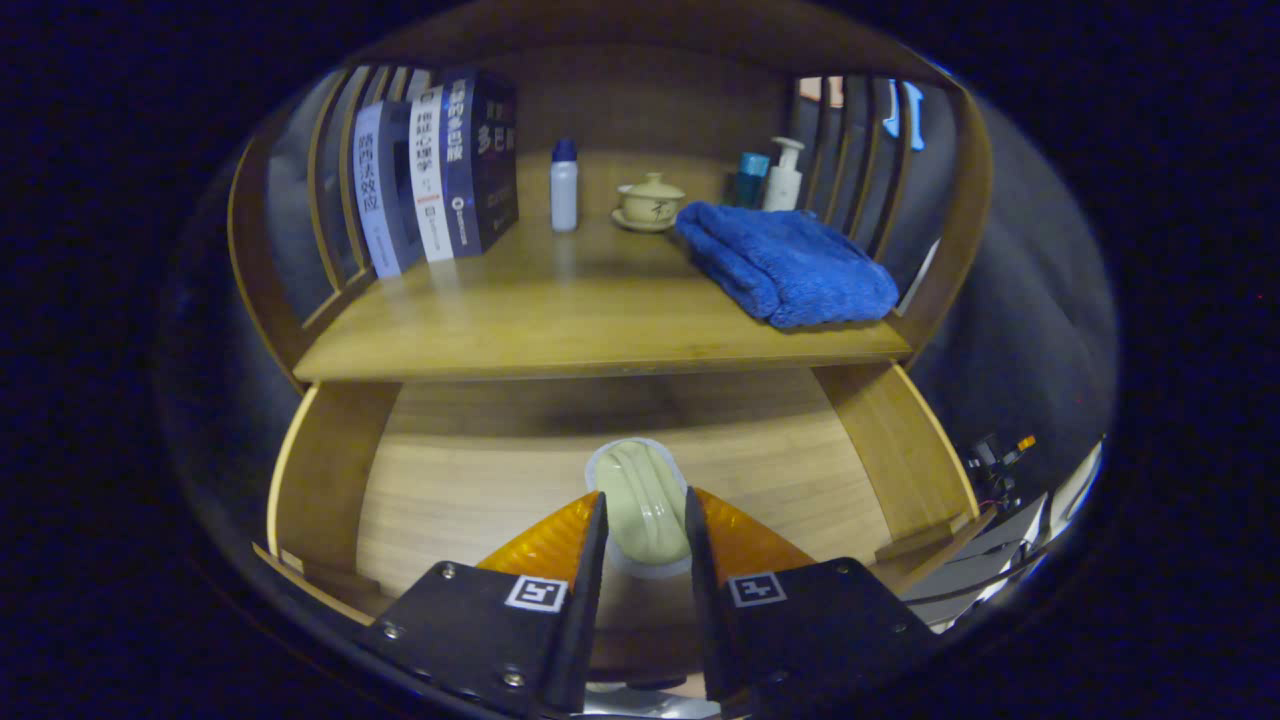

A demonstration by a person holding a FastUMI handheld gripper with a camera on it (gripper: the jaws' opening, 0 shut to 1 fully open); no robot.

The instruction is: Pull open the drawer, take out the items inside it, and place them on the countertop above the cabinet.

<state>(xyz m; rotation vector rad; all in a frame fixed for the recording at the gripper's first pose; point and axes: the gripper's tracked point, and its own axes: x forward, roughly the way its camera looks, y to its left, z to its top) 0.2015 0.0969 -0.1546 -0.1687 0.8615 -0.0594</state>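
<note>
Gripping a pale green oval soap in its clear plastic tray (645, 505), tongs (645, 530) closed on both sides, low inside the open wooden drawer (470, 480). Risk: glossy tray slipping during the lift to the wooden bench (560, 320).

We hold the gripper (645, 520) over the open drawer (480, 480), both fingers pressed against the small tub (640, 495).

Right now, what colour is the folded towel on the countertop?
Blue, clearest in the gripper view: towel.
</note>
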